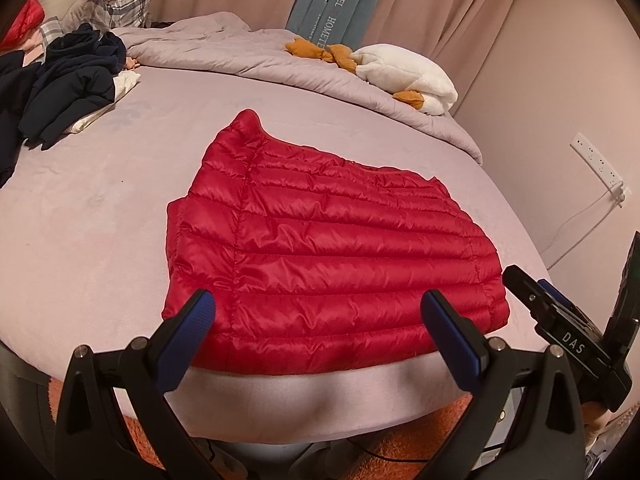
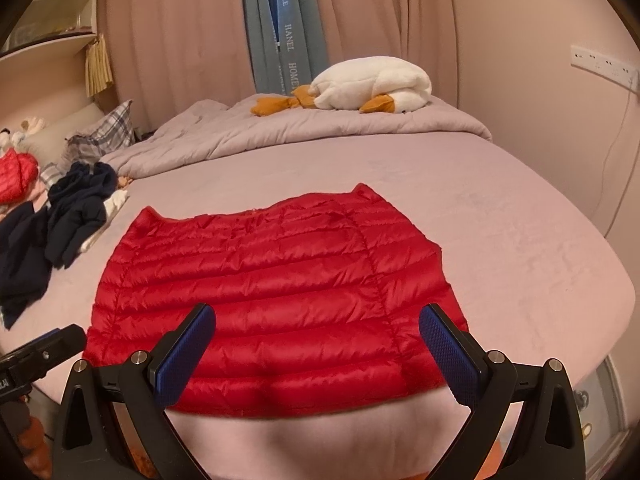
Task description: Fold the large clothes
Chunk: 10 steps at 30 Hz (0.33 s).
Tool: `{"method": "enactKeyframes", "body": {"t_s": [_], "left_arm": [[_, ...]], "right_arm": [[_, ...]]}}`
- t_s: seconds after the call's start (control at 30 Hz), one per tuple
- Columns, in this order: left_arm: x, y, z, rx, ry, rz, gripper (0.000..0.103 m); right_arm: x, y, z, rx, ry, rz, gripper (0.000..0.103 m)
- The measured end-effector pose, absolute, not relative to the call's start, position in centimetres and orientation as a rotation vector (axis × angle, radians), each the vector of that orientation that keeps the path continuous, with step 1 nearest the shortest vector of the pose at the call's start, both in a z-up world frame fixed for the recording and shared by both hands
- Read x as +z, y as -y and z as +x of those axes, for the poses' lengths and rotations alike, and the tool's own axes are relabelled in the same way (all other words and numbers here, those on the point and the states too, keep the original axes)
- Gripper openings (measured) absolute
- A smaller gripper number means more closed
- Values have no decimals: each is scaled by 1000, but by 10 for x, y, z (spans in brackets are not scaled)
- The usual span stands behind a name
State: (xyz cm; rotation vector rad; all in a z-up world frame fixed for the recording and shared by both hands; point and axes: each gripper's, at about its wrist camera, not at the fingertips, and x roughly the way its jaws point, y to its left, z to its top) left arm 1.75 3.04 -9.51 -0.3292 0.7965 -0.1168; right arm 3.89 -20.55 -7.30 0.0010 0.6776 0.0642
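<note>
A red quilted down jacket [image 1: 328, 256] lies flat on the pink-grey bed [image 1: 100, 240], partly folded, its hem toward the near edge. It also shows in the right wrist view [image 2: 272, 292]. My left gripper [image 1: 318, 312] is open and empty, hovering over the jacket's near hem. My right gripper [image 2: 318, 324] is open and empty, also over the near hem. The right gripper shows at the right edge of the left wrist view [image 1: 560, 316]. Part of the left gripper shows at the left edge of the right wrist view [image 2: 40, 352].
A pile of dark navy clothes [image 1: 68, 84] lies at the bed's left, with another red garment [image 2: 16, 176] and plaid pillows [image 1: 116, 8] behind. A rumpled grey quilt [image 1: 248, 52] and a white plush goose [image 1: 404, 72] lie at the far end. Curtains and a wall socket strip [image 1: 596, 160] stand beyond.
</note>
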Motion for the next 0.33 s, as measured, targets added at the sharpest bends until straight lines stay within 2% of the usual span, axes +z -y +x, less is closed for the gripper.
{"method": "enactKeyframes", "body": {"t_s": [0.33], "left_arm": [[-95,-27,16,-127,-795,-314,103]], "right_arm": [[-75,204,39,63,-691,2,101]]}}
